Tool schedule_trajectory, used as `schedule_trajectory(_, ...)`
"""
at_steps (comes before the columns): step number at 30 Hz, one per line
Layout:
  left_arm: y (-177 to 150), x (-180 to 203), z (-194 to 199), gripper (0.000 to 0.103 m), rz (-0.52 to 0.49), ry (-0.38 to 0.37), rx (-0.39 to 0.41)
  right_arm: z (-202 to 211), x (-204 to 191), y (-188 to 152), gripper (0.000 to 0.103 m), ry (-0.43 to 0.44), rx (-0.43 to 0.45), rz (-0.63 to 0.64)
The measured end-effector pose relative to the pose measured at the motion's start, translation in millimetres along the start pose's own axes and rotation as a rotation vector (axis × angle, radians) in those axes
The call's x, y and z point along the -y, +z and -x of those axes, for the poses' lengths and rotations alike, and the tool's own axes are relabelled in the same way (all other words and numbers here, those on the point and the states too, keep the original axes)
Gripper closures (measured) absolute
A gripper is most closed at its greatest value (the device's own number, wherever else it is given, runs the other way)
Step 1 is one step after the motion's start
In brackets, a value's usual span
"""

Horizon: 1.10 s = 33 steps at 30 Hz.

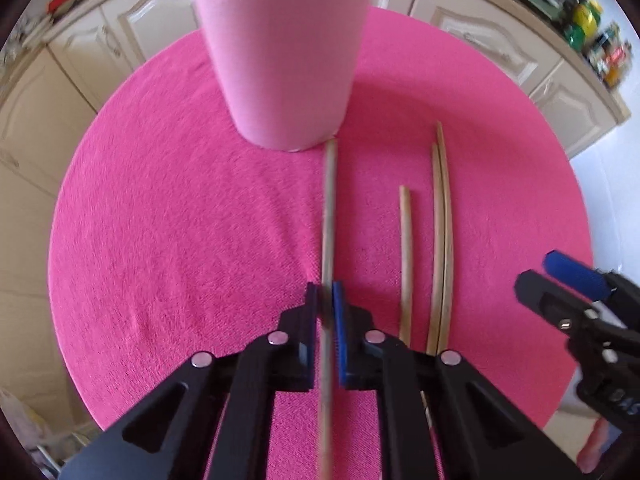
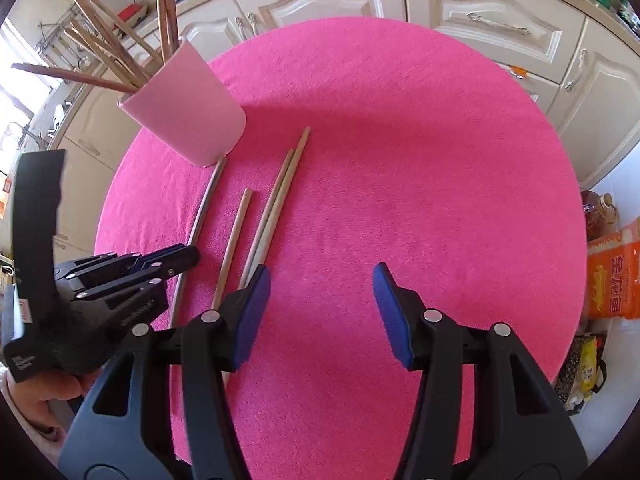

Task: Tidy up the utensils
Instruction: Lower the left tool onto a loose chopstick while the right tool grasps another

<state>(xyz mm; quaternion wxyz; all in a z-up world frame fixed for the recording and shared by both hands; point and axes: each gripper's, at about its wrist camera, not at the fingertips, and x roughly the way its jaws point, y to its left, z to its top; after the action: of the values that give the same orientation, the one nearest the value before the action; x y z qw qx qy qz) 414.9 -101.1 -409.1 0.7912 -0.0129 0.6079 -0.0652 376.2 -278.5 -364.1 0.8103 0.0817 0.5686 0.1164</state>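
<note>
Left gripper (image 1: 325,304) is clamping one chopstick (image 1: 329,216) lying on the pink round tabletop (image 2: 400,160), its tip touching the pink cup (image 2: 188,120). Three chopsticks (image 2: 276,200) are lying beside it. Right gripper (image 2: 320,280) is hovering half-open, empty. An orange packet (image 2: 612,280) with unreadable print is sitting beyond the right edge.

The left black two-finger tool with blue pads (image 1: 325,304) points steeply downward from the bottom centre of its own view, its jaws drawn together on a thin wooden stick (image 1: 329,216) that runs straight up the gap between them. In the right wrist view it sits at lower left, gripped by a person's hand (image 2: 48,392). The right black two-finger tool with blue pads (image 2: 320,312) tilts downward at bottom centre, jaws standing apart with nothing between them.
</note>
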Motion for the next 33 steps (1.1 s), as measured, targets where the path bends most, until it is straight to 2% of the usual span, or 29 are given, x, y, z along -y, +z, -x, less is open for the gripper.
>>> schedule_trajectory(4, -5.4, -12.7, 12.9, 0.096, 0.035, -0.028, 0.034, -14.2, -16.0, 4.7, 0.05, -0.024, -0.039, 0.029)
schedule_trajectory(11, -14.9, -37.7, 24.5, 0.096, 0.08, -0.048, 0.05, -30.9, -39.2, 3.7, 0.05, -0.088, -0.063, 0.082)
schedule_trajectory(15, -18.1, -48.7, 26.6, 0.096, 0.102, -0.052, 0.055, -35.4, -45.4, -0.2, 0.05, -0.132, -0.066, 0.123)
schedule_trajectory(20, -24.5, -60.9, 31.7, 0.096, 0.11, -0.061, 0.051, -30.8, -42.9, -2.0, 0.05, -0.156, -0.073, 0.116)
schedule_trajectory(24, -24.8, -64.6, 31.2, 0.096, 0.107, -0.064, 0.045, -27.4, -42.0, -3.8, 0.05, -0.186, -0.082, 0.111)
schedule_trajectory(25, -15.0, -52.9, 24.1, 0.096, 0.107, -0.063, 0.044, -26.8, -41.0, -3.2, 0.05, -0.195, -0.087, 0.109)
schedule_trajectory(32, -6.4, -54.9, 20.4, 0.096, 0.098, -0.072, 0.035, -39.6, -48.1, 18.5, 0.051, -0.226, -0.133, 0.093)
schedule_trajectory(33, -6.7, -54.5, 20.7, 0.096, 0.096, -0.073, 0.035, -42.8, -48.9, 19.6, 0.056, -0.221, -0.145, 0.091)
